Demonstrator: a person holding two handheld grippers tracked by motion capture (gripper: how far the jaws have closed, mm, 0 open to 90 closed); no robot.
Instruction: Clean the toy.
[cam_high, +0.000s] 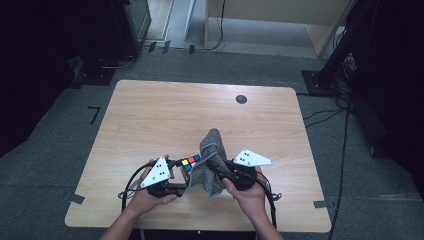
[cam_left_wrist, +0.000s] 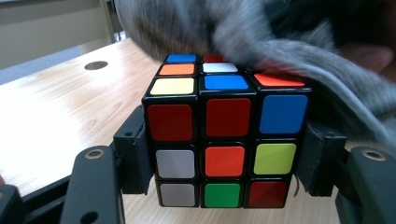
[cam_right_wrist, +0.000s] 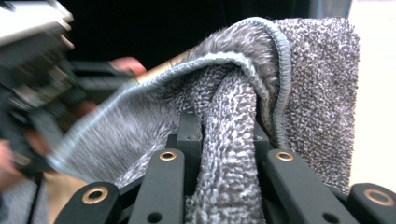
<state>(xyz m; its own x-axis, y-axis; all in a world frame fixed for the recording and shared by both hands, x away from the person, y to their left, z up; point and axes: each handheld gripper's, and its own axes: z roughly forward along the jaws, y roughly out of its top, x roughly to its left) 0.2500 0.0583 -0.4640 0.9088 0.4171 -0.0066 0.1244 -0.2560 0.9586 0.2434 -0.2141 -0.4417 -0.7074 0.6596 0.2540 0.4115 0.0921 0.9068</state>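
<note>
Rubik's-style puzzle cube (cam_left_wrist: 223, 135), black-framed plastic with coloured stickers, is being pinched by the left gripper (cam_left_wrist: 223, 163), whose two black jaws are pressing flat against opposite side faces so the cube is sitting square and steady, with its top face left exposed. In the high view the left gripper (cam_high: 167, 176) is holding the cube (cam_high: 189, 162) just above the bench (cam_high: 150, 110), near the middle of the near edge, probably so that it cannot turn or slide while it is being rubbed. The right gripper (cam_right_wrist: 224, 154) is clamping a bunched fold of a grey, looped terry cloth (cam_right_wrist: 299, 93) between its jaws; gripping a gathered fold rather than a single edge is likely giving a firm pad to wipe with. Seen from above, the right gripper (cam_high: 227, 172) is standing close beside the left one, and the cloth (cam_high: 210, 160) is draping down over the far side of the cube, touching its top face, as the left gripper view shows with the cloth (cam_left_wrist: 299, 51) lying across the back rows. The work appears to be wiping the cube clean, one hand bracing while the other is bringing the cloth across. Behind them, a small dark round plug (cam_high: 241, 99) is sitting in the bench near the far edge.
</note>
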